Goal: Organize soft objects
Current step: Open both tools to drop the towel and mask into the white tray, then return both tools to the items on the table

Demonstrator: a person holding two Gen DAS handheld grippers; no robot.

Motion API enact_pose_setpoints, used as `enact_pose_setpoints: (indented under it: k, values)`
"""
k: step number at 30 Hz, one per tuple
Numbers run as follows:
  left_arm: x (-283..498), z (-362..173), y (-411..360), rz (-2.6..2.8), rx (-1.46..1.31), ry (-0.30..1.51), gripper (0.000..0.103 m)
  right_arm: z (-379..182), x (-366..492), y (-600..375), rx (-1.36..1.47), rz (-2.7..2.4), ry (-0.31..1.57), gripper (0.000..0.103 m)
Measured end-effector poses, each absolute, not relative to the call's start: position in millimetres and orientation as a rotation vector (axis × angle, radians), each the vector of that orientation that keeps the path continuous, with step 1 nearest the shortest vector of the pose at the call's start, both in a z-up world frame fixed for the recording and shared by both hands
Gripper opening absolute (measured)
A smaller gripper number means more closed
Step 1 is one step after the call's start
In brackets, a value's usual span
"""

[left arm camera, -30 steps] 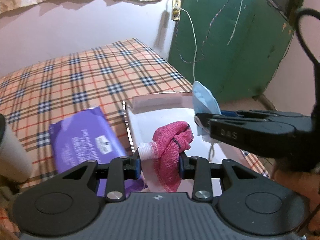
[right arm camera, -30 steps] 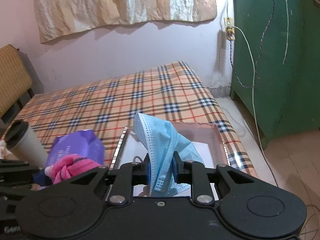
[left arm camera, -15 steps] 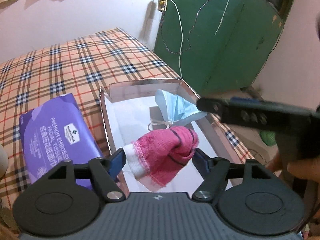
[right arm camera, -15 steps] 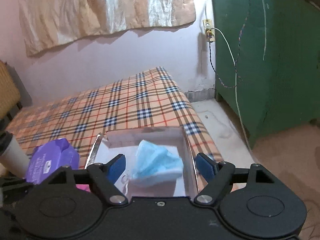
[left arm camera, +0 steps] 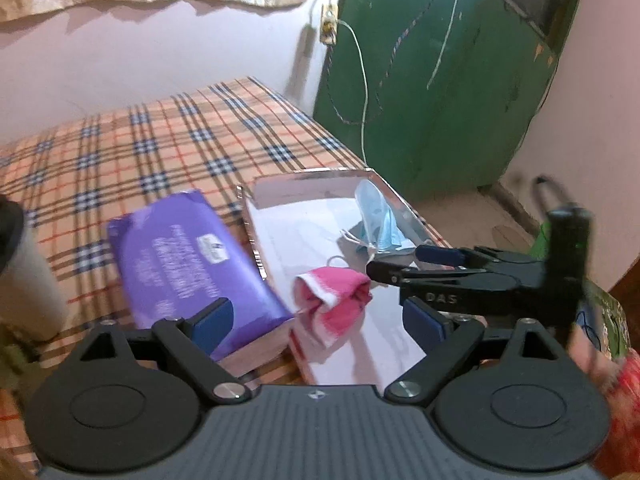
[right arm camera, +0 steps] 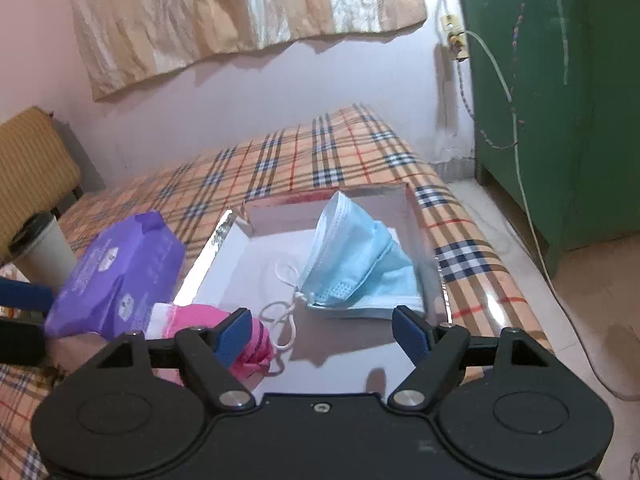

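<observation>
Both grippers are hanging spread and empty over the shiny tray (right arm camera: 430,268), the left gripper (left arm camera: 320,316) nearest the pink cloth (left arm camera: 334,292) lying just ahead, the right gripper (right arm camera: 324,330) facing the blue face mask (right arm camera: 360,264) resting further back.

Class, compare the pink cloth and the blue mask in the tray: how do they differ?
The pink cloth is bunched into a lump; the blue mask is folded, standing tent-like. The cloth lies at the tray's near end, the mask farther back. The mask trails white loops; the cloth shows none. Both lie in the tray, ungripped.
</observation>
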State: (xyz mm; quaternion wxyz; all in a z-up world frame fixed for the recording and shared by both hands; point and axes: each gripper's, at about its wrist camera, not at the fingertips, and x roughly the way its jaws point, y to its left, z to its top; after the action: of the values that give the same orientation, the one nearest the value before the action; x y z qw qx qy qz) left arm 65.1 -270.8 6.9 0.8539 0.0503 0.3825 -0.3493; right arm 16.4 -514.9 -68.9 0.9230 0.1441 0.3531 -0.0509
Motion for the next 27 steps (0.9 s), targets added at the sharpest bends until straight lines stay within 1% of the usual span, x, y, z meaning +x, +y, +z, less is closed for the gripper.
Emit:
enact_pose_setpoints:
  k: [4, 6, 11, 15, 17, 21, 27]
  values:
    - [59.9, 14.7, -246.5, -0.707, 0.083, 0.795, 0.094, -78.2, 28.9, -509.1, 0.187, -0.082, 0.689, 0.091]
    - [57.9, 17.1, -235.5, -0.684, 0.081, 0.788, 0.094, -77.4, 34.3, -507.7, 0.143, -0.062, 0.645, 0.090]
    - [56.2, 23.4, -209.9, -0.631, 0.071, 0.772, 0.094, -76.3, 58.1, -504.1, 0.057, -0.002, 0.609, 0.090]
    - [56.8, 25.7, -191.9, -0.584, 0.042, 0.770, 0.094, -73.0, 70.6, -507.3, 0.102, -0.007, 0.608, 0.090]
    - [56.4, 27.8, -184.4, -0.565, 0.037, 0.762, 0.094, -64.4, 66.0, -507.8, 0.127, -0.039, 0.582, 0.091]
    - [55.1, 28.5, -168.0, -0.521, 0.017, 0.762, 0.094, -37.7, 46.5, -487.9, 0.057, -0.114, 0.560, 0.091]
    - [51.3, 28.5, -140.7, -0.428, 0.005, 0.752, 0.094, 1.1, 28.6, -434.2, 0.055, -0.129, 0.603, 0.092]
